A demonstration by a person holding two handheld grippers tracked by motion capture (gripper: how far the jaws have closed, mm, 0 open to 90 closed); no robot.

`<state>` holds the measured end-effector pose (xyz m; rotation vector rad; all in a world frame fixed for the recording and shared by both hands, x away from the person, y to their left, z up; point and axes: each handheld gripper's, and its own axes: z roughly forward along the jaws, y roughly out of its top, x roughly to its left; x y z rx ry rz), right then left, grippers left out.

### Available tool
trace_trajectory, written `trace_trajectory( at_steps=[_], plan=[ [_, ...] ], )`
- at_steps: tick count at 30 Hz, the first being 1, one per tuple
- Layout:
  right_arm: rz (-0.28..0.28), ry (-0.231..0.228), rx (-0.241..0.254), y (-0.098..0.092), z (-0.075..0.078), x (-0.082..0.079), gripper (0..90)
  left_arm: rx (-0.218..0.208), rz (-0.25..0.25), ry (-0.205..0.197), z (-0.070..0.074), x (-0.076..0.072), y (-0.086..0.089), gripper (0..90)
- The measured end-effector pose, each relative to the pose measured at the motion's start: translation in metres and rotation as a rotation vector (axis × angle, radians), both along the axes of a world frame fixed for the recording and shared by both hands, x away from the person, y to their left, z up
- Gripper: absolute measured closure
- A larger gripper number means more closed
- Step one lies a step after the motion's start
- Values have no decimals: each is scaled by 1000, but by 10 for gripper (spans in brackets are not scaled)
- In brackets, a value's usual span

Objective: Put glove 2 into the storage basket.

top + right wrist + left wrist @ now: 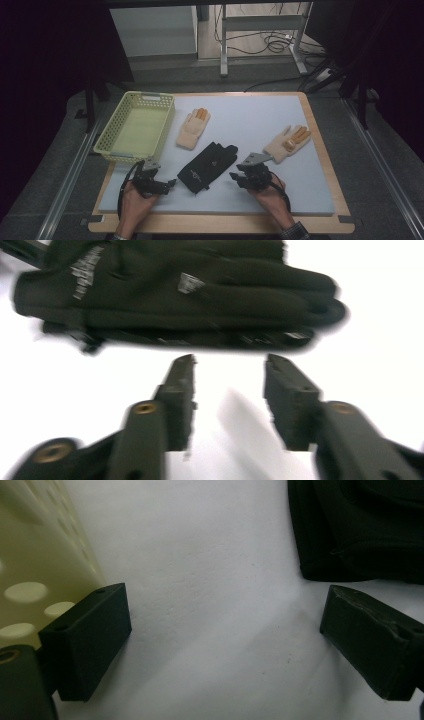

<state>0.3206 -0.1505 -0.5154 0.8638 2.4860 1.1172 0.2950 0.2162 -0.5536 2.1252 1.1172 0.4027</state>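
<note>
**Black glove lay between two released hand-held grippers**

The black glove (pixel 207 165) lay flat on the white mat (pixel 250 125) near the front of the counter (pixel 325 150), its fingers toward the far right and its cuff toward the near left. It rested between the two tools, touched by neither.

The right hand-held gripper (pixel 234 176) sat just beside the glove's right edge, pointing at it. In the right gripper view, its jaws stood partly apart with bare mat between them, and the glove (pixel 175 295) lay just beyond their tips. It was released and held nothing.

The left hand-held gripper (pixel 171 183) rested low on the mat near the glove's cuff. In the left gripper view, its jaws stood wide apart over bare mat, with the cuff (pixel 360 530) at the upper right and the basket wall (pixel 35 570) at the left. It too was released.

Farther out, a pale yellow basket (pixel 114 131) stood at the counter's left. One cream glove (pixel 192 129) with orange fingertips lay just right of it, and another cream glove (pixel 286 143) lay beyond the right hand (pixel 270 197).
</note>
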Motion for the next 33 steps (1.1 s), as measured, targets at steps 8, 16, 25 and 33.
trace_trajectory(
  at_steps=[8,16,25,33],
  plan=[
    [-68,-5,-26,-37,-2,8,233,-2,0,0,0,0,0,59],
    [-113,3,-99,-55,-12,14,82,-4,-2,3,0,0,0,55],
    [-113,21,-72,-57,-20,15,52,-7,0,5,0,0,0,56],
    [-114,20,-70,-58,-20,15,53,-21,-23,20,6,-3,-1,51]
  ],
)
